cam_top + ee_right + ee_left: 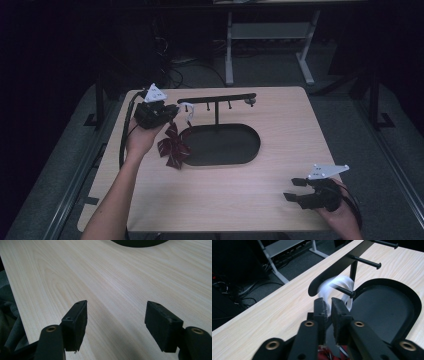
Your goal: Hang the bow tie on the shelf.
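On the pale wood-grain bench stands one black metal hanger stand: an oval tray base, a thin upright post, and a flat crossbar whose long axis runs left to right across the bench. Four short pegs stick out from the bar toward the person. One dark red plaid bow hangs from a white elastic loop, blurred, which lies over the leftmost peg. The left gripper has its jaws clamped together on that loop just beside the peg. The right gripper hovers low at the bench's near right corner, jaws wide apart, nothing between them.
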`<state>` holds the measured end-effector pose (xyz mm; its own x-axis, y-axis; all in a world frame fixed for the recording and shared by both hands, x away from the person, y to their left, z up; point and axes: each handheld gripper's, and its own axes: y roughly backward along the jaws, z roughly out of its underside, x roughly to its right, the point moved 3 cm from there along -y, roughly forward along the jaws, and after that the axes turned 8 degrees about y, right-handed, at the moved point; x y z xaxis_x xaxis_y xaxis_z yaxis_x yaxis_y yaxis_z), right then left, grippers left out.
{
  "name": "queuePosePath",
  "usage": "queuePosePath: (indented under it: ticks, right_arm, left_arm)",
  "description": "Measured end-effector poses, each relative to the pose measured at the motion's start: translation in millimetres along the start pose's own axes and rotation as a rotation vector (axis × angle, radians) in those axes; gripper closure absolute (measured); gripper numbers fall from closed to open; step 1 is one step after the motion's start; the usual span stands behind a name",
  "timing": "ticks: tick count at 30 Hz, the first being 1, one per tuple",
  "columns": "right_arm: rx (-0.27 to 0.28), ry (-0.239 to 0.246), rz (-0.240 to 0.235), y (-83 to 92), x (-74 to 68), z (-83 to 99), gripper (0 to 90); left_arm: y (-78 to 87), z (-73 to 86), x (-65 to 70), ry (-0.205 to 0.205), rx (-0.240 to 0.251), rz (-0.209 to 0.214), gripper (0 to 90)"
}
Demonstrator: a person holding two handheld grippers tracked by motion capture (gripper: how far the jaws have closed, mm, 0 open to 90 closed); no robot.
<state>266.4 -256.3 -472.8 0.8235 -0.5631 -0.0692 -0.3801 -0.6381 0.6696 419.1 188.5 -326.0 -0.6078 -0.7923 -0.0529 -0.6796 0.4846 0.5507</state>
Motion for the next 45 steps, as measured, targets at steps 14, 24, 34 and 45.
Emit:
queuePosePath:
  ticks: [14,24,34,45]
  right_arm:
    - [0.003,-0.004,0.002,1.2,-0.9,0.4,34.1]
    - [0.002,-0.002,0.002,1.5,-1.0,0.5,34.1]
    - [-0.002,-0.005,0.0,1.0,-0.8,0.3,34.1]
    - [-0.006,-0.013,0.002,1.8,0.0,0.9,34.0]
  left_arm:
    - [3.3,2.3,1.3,-0.006,-0.004,-0.002,79.1]
    - [5.0,8.7,2.7,-0.004,-0.012,0.002,78.6]
    - [8.9,16.4,3.0,0.005,-0.025,0.015,75.8]
    - [11.9,24.8,3.5,0.016,-0.039,0.027,73.6]
